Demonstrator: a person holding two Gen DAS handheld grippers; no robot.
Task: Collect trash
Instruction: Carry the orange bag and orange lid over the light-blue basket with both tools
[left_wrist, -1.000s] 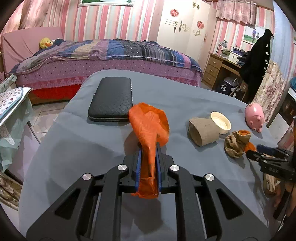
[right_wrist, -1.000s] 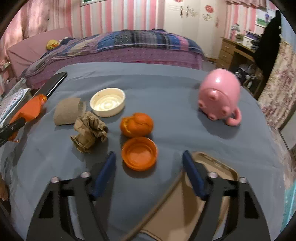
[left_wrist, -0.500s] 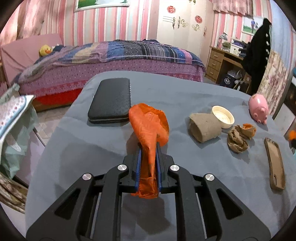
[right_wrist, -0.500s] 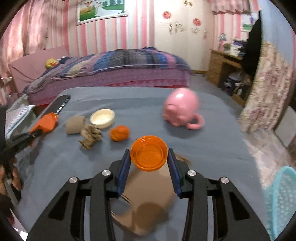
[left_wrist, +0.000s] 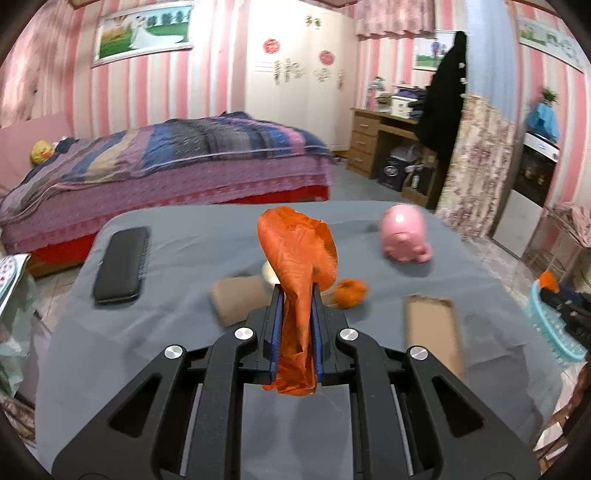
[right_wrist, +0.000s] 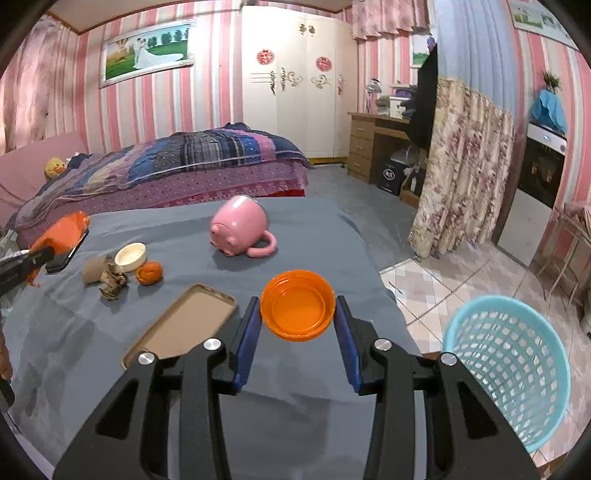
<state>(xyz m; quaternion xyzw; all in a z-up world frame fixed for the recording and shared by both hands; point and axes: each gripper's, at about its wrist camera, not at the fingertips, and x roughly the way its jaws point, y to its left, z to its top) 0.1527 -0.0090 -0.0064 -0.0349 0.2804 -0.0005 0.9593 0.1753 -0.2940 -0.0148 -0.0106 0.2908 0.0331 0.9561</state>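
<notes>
My left gripper (left_wrist: 295, 295) is shut on a crumpled orange wrapper (left_wrist: 299, 254), held up above the grey table (left_wrist: 147, 332). My right gripper (right_wrist: 298, 314) is shut on an orange plastic lid (right_wrist: 297, 304), lifted over the table's right edge. A light blue mesh basket (right_wrist: 509, 365) stands on the floor just right of the lid. On the table lie an orange peel ball (right_wrist: 149, 273), crumpled brown paper (right_wrist: 112, 282), a cardboard tube (right_wrist: 92, 267) and a cream lid (right_wrist: 131, 256).
A pink pig mug (right_wrist: 240, 225) lies on its side mid-table. A brown phone case (right_wrist: 181, 325) lies near the front, a black case (left_wrist: 123, 264) at the far left. A bed (right_wrist: 166, 166) stands behind the table; tiled floor runs right.
The right gripper closed on the orange lid, lifted it off the table and carried it right toward the blue basket. The left gripper rose and swung right with the wrapper.
</notes>
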